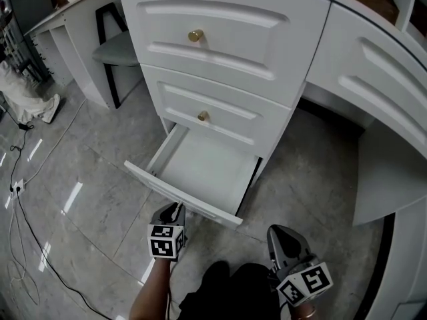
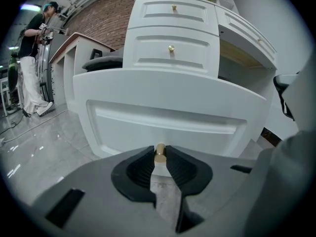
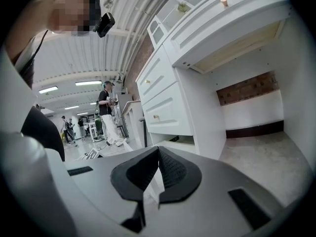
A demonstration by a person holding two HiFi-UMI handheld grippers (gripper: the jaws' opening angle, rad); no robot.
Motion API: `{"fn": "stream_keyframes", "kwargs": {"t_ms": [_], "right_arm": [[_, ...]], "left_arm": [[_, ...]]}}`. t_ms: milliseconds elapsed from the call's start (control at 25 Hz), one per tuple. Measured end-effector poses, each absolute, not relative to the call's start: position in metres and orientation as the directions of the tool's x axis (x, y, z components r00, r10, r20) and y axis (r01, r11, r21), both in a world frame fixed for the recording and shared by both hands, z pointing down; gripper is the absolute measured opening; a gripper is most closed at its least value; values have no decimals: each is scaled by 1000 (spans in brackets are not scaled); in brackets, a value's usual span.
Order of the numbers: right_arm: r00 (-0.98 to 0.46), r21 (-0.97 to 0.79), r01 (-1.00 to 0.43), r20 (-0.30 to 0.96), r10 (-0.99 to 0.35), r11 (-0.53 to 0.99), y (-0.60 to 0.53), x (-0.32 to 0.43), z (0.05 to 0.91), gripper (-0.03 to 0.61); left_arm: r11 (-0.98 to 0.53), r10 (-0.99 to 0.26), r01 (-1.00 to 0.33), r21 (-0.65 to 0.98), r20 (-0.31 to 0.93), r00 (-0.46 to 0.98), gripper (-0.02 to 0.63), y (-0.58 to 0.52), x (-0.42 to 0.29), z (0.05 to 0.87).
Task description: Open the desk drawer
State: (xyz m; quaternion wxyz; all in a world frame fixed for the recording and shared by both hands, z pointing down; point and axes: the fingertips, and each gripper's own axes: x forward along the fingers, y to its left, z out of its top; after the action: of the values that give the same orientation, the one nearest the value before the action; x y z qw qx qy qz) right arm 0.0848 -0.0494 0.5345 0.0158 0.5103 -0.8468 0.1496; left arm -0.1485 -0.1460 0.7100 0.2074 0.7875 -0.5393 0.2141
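Observation:
The white desk's bottom drawer (image 1: 200,172) stands pulled out over the floor, its inside bare. Its front panel (image 2: 168,117) fills the left gripper view. My left gripper (image 1: 175,213) is at that front panel, and its black pads are shut on the drawer's small brass knob (image 2: 160,153). Two drawers above it, each with a brass knob (image 1: 195,36) (image 1: 203,116), stay closed. My right gripper (image 1: 283,240) hangs to the right of the open drawer, above the floor. In the right gripper view its tips (image 3: 158,151) meet with nothing between them.
A dark chair (image 1: 115,49) sits under the desk section at left. Cables (image 1: 27,199) trail over the glossy grey floor at far left. A kneehole opens to the right of the drawer stack (image 1: 333,119). A person (image 2: 30,58) stands in the background.

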Motion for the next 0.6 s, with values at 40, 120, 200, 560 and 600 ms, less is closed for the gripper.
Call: {"fn": "stream_keyframes", "kwargs": {"t_ms": [40, 120, 200, 560, 600], "right_arm": [[-481, -239, -868, 179, -858, 436, -48, 84, 535, 5], [-485, -241, -865, 177, -856, 440, -47, 82, 534, 5], [-490, -241, -862, 172, -854, 446, -45, 80, 532, 5], [-496, -239, -858, 154, -854, 455, -37, 83, 524, 5], [-495, -239, -858, 154, -855, 454, -36, 84, 524, 5]], "left_arm": [[-331, -760, -939, 95, 562, 325, 78, -143, -150, 710], [-330, -759, -939, 93, 565, 323, 78, -137, -153, 710], [-328, -759, -940, 92, 567, 321, 78, -130, -156, 710], [-292, -767, -951, 106, 568, 299, 78, -110, -167, 711], [-288, -767, -952, 106, 570, 296, 78, -108, -168, 711]]}}
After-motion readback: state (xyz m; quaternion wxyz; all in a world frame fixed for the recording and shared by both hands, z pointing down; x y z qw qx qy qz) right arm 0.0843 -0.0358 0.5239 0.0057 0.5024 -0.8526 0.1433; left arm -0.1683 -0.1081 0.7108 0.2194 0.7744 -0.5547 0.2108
